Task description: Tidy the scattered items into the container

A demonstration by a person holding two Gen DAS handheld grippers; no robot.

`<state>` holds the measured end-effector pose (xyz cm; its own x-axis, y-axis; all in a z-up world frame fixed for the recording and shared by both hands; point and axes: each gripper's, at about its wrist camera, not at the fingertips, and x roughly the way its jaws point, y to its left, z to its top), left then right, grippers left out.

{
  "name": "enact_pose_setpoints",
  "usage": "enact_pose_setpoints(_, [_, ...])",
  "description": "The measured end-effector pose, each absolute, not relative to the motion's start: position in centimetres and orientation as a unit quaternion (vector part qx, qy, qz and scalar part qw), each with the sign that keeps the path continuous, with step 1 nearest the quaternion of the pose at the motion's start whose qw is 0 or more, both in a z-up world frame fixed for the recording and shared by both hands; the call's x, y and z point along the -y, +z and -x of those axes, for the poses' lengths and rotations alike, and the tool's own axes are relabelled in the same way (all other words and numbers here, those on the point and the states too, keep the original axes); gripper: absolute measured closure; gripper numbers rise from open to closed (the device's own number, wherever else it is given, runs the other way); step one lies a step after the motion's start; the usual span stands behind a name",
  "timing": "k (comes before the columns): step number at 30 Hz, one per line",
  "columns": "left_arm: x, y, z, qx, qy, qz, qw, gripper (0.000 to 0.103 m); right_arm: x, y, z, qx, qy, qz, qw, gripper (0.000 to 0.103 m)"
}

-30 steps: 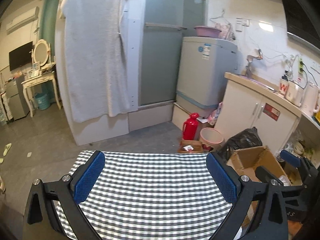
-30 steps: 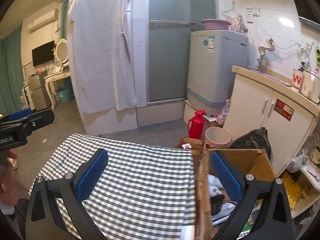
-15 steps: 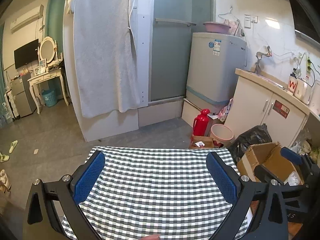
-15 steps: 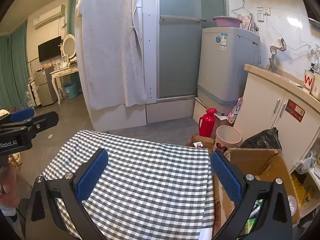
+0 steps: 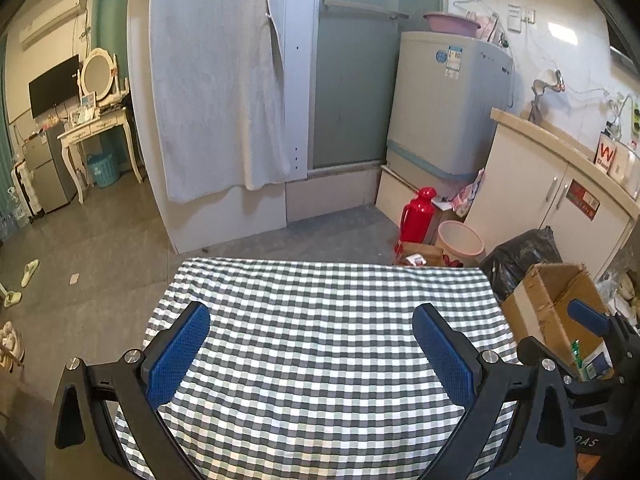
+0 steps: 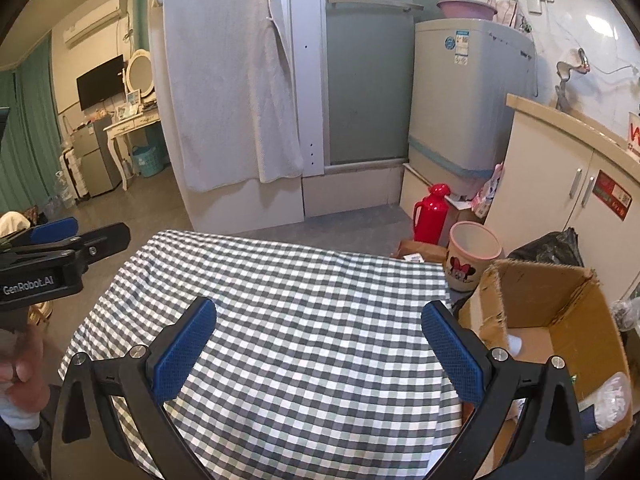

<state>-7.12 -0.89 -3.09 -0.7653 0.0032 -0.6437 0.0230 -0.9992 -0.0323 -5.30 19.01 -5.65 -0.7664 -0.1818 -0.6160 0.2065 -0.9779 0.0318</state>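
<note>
Hovering over the checked cloth on the counter (image 5: 320,320), our left gripper (image 5: 310,352) has its blue-padded fingers (image 5: 178,354) spread wide apart with nothing between them. Our right gripper (image 6: 318,350) hangs over the same cloth nearer the counter's right edge, its fingers (image 6: 452,354) equally far apart and holding nothing.

The container, a brown cardboard box (image 6: 552,320), stands open off the right edge of the counter, below the level of the cloth. In the right wrist view we see into it: a clear plastic bag or wrapper (image 6: 612,394) lies at the near right, and something pale sits on the bottom by the left wall; we cannot tell what it is. In the left wrist view the same box (image 5: 548,308) shows past the right gripper's body, with a green and white package (image 5: 580,358) poking up inside. No loose items show on the checked cloth in either view.

Beyond the box a black rubbish bag (image 6: 548,246) slumps against the white cabinet (image 6: 560,196). A pink bin with a cartoon mouse on it (image 6: 472,256) stands on the floor just past the far right corner of the counter, and a red thermos flask (image 6: 430,214) stands behind it, at the foot of the grey washing machine (image 6: 468,104). A white towel (image 6: 228,80) hangs down the partition on the far side. At the left edge of the right wrist view the left gripper's black body (image 6: 48,264) shows, with part of the hand (image 6: 20,380) gripping it.
</note>
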Motion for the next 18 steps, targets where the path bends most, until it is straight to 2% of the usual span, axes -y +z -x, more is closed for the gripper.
enact_pose_setpoints(18, [1.1, -6.2, 8.2, -0.026, -0.926, -0.377, 0.003, 0.000, -18.4, -8.4, 5.9, -0.009, -0.930, -0.351, 0.110, 0.000])
